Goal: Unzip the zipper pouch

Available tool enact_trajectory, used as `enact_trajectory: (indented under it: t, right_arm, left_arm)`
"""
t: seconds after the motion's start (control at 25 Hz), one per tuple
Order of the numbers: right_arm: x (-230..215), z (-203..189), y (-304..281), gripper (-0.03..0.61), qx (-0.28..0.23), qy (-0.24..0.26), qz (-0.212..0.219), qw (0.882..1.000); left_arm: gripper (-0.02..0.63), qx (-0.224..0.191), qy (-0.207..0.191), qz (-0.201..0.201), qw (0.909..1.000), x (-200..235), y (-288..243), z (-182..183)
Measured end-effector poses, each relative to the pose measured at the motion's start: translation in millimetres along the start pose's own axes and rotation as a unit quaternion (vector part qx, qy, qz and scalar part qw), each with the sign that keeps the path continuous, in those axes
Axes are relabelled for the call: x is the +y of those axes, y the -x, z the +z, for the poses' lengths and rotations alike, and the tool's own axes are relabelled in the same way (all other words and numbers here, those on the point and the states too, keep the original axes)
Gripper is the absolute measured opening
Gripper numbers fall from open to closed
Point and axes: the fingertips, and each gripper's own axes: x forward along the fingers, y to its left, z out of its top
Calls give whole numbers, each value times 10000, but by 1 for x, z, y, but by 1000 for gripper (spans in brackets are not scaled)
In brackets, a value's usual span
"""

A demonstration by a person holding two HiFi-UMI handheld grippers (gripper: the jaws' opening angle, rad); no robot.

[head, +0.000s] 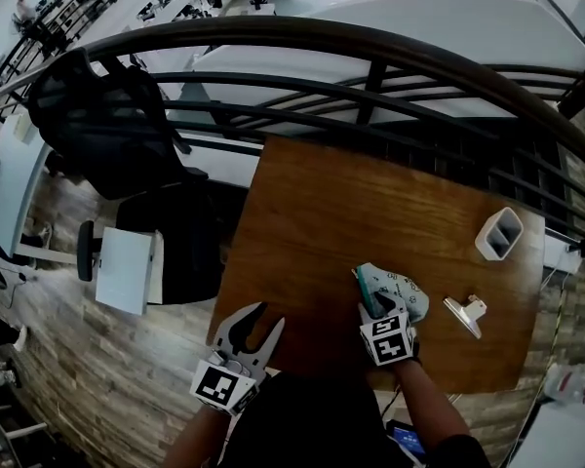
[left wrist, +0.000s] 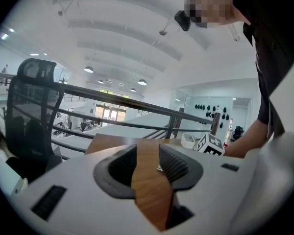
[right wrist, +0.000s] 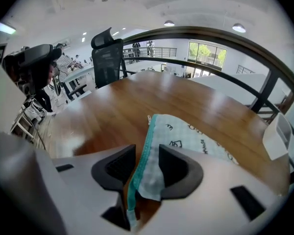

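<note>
The zipper pouch (head: 400,289), pale checked cloth with a teal zip edge, lies near the front of the wooden table (head: 312,213), its zip edge raised. My right gripper (head: 378,310) is shut on the pouch's near end. In the right gripper view the teal edge of the pouch (right wrist: 186,136) runs between the pads of my right gripper (right wrist: 147,168) and droops past them. My left gripper (head: 263,315) hovers open at the table's front left edge, apart from the pouch. In its own view, my left gripper (left wrist: 148,163) has only bare wood between its jaws.
A white two-slot holder (head: 498,233) stands at the table's right edge, with a metal binder clip (head: 466,312) in front of it. A dark railing (head: 370,76) runs behind the table. A black office chair (head: 107,125) stands to the left.
</note>
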Motion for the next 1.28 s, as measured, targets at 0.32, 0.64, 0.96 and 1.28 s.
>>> enact_trajectory:
  t: [0.32, 0.64, 0.96, 1.28]
  right_arm:
    - [-4, -12, -6, 133, 369, 131, 296, 9988]
    - [4, -11, -1, 37, 382, 142, 484, 9980]
    - [15, -2, 25, 35, 163, -25, 816, 9965]
    - [32, 18, 83, 35, -292, 28, 1383, 9900]
  left_arm:
    - [147, 113, 92, 24, 9999, -7, -19, -4]
    - [147, 148, 96, -19, 9998, -6, -23, -7]
    - [147, 339, 63, -402, 9986, -13, -29, -19]
    - [147, 527, -210, -1280, 9901, -38, -38, -27]
